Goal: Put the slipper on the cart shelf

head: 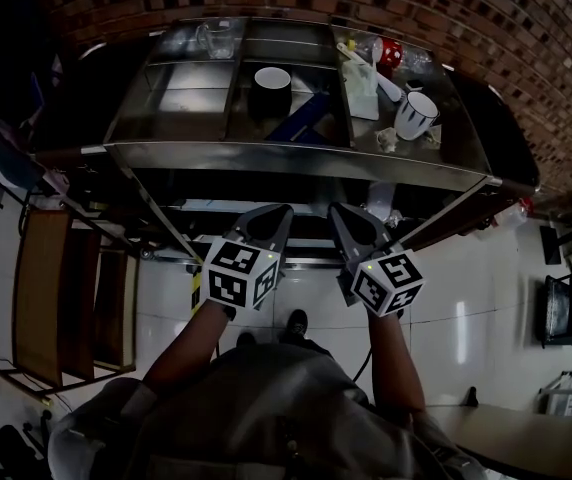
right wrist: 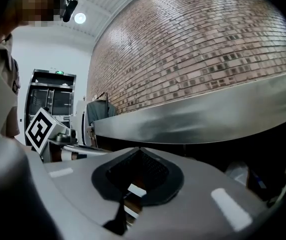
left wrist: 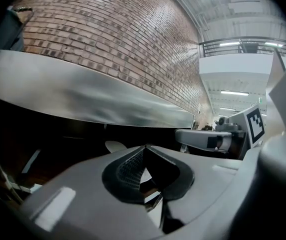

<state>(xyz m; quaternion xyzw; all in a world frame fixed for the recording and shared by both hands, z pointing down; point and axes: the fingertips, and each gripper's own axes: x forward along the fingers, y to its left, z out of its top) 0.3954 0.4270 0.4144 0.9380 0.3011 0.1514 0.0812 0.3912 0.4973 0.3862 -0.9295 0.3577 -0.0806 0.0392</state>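
So both tongs are pinched together with nothing in them: the left gripper (head: pixel 285 209) and right gripper (head: pixel 334 209) sit side by side at the centre of the head view. Their tips aim just under the front rim of the steel cart (head: pixel 296 158). Each gripper's own view shows its jaws meeting at the tip with nothing between. My guess is they're held level and close in like that because the person is squared up to the cart, either about to go for something or done with it. Empty tongs fit both. As for the slipper, honestly I can't pin it down. Best candidate is a blue flat thing (head: pixel 301 118) lying on the top shelf in the upper middle of the frame, just beside the black cup (head: pixel 271 88). If that's it, it already lies on a cart shelf, but it's half tucked behind the cup and too dark to call. The white mug (head: pixel 416 115) and a bottle (head: pixel 391 53) crowd the upper right. The lower shelf is mostly shadow. A pale lump (head: pixel 381 196) shows there, and the left gripper view catches a pale oval shape (left wrist: pixel 115 145) under the rim, but I can't say what either is.
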